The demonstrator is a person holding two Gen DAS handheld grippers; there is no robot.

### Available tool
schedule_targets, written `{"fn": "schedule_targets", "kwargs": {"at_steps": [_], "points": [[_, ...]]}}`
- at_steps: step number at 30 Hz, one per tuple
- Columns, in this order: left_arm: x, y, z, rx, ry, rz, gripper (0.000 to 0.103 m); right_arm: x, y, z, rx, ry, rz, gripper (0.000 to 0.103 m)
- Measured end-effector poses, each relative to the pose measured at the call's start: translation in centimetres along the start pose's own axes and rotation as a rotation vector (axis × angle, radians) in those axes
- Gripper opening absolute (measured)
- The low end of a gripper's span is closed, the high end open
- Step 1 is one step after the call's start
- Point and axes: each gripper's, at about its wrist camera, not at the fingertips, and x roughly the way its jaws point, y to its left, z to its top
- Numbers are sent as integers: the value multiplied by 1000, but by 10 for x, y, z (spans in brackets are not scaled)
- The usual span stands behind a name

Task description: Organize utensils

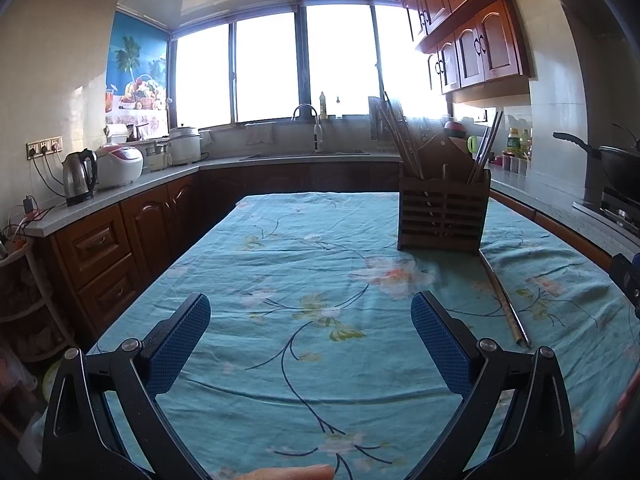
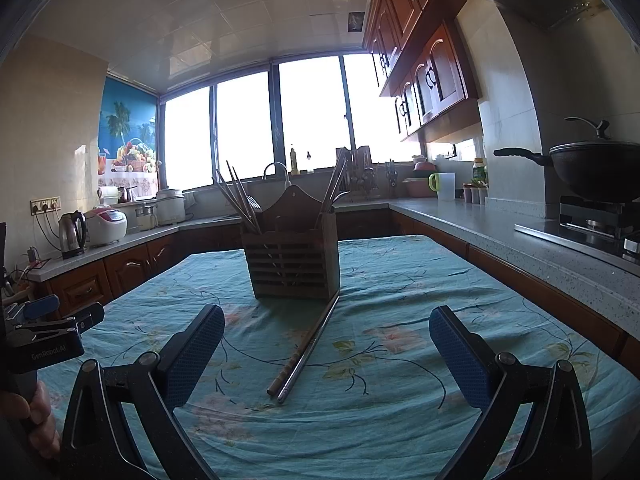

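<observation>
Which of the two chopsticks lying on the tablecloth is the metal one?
The metal chopstick is the shiny grey one on the right of the pair; the bamboo chopstick beside it is brown, with a ridged end.

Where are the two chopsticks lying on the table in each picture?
Left wrist view: the loose chopsticks lie at the right, beyond the right finger of the left tongs.
Right wrist view: the loose chopsticks lie in the middle, ahead of the right tongs.
Shared landmark: the wooden utensil holder, at the chopsticks' far ends.
</observation>
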Motion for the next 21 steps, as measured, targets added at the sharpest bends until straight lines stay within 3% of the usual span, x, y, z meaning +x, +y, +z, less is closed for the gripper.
{"fn": "schedule_targets", "kwargs": {"at_steps": [21], "points": [[2,-2,0,3,9,-4,103,-2,5,0,1,4,9,103]]}}
